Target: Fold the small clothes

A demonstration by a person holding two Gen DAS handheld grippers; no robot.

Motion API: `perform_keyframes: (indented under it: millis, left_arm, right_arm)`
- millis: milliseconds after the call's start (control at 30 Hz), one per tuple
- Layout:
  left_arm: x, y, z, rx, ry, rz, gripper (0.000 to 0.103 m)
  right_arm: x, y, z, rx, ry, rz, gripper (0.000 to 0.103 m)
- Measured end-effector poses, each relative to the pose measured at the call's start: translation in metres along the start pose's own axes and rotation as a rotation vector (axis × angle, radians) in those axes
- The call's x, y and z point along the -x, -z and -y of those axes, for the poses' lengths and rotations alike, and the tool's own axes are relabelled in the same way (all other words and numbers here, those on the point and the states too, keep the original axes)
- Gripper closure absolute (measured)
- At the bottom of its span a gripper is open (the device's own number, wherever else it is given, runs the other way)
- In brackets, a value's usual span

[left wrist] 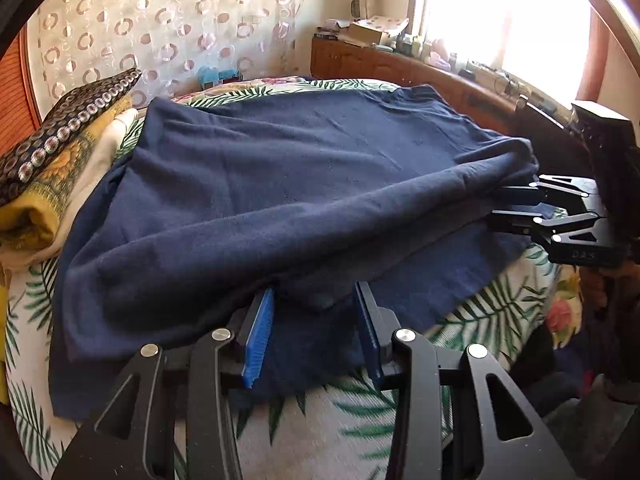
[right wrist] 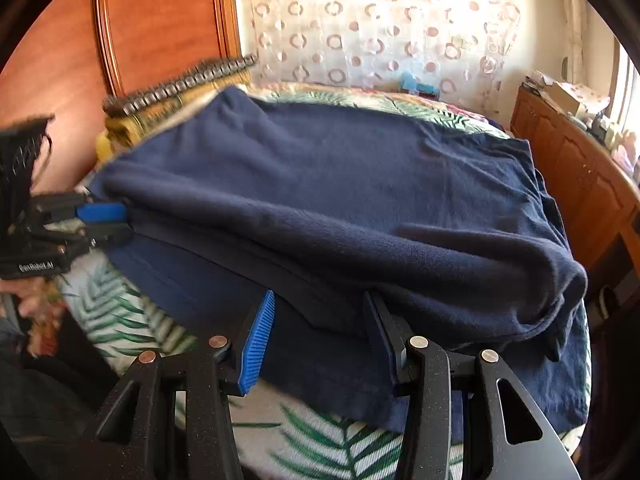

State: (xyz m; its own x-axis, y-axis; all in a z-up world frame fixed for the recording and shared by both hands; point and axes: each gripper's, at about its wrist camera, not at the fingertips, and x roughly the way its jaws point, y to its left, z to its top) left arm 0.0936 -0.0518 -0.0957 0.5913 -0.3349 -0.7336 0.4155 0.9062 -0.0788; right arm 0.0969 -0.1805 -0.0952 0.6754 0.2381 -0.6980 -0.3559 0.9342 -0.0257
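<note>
A: What takes up most of the view?

B: A bed (left wrist: 500,312) with a white cover printed in green palm leaves. Across it lies a navy blue garment (left wrist: 304,184), its near part rolled over into a thick fold that runs from left to right.

A: And around the bed?

B: At the far end hangs a sheer curtain (left wrist: 168,20) with a ring pattern. On the right, a wooden cabinet (left wrist: 360,60) stands under a bright window (left wrist: 500,12). On the left sits a stack of folded cloth (left wrist: 52,168), yellow and cream, topped by a dark piece with silver discs.

A: Where are the grippers?

B: Both are at the near edge of the garment. The left gripper (left wrist: 316,308) has its blue-padded fingers apart, a corner of the fold lying between them; the pads do not seem to press on it. The right gripper (right wrist: 320,320), further right along the same fold, also has its fingers apart, astride the cloth edge.

A: Does either camera see the other tool?

B: Yes. From the left wrist the right one shows at the fold's right end, though blurred.
</note>
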Motion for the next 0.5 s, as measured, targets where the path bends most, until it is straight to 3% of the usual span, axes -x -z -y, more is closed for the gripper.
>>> perform_keyframes:
  millis: [200, 267, 300, 367, 500]
  left_arm:
    - [-0.007, -0.006, 0.009, -0.056, -0.05, 0.006, 0.064]
    - [-0.005, -0.004, 0.011, -0.067, -0.031, 0.01, 0.078]
    - [-0.004, -0.004, 0.011, -0.068, -0.03, 0.011, 0.086]
    - [-0.003, -0.004, 0.009, -0.059, -0.032, 0.012, 0.09]
    - [0.016, -0.002, 0.009, -0.044, -0.002, 0.045, 0.091]
  right_arm:
    - [-0.012, -0.005, -0.01, 0.058, 0.047, 0.005, 0.055]
    - [-0.012, -0.006, -0.012, 0.064, 0.05, 0.008, 0.057]
    - [-0.013, -0.006, -0.011, 0.061, 0.045, 0.011, 0.061]
    - [-0.01, -0.004, -0.012, 0.067, 0.059, 0.016, 0.082]
    - [-0.001, 0.001, -0.009, 0.064, 0.044, 0.012, 0.095]
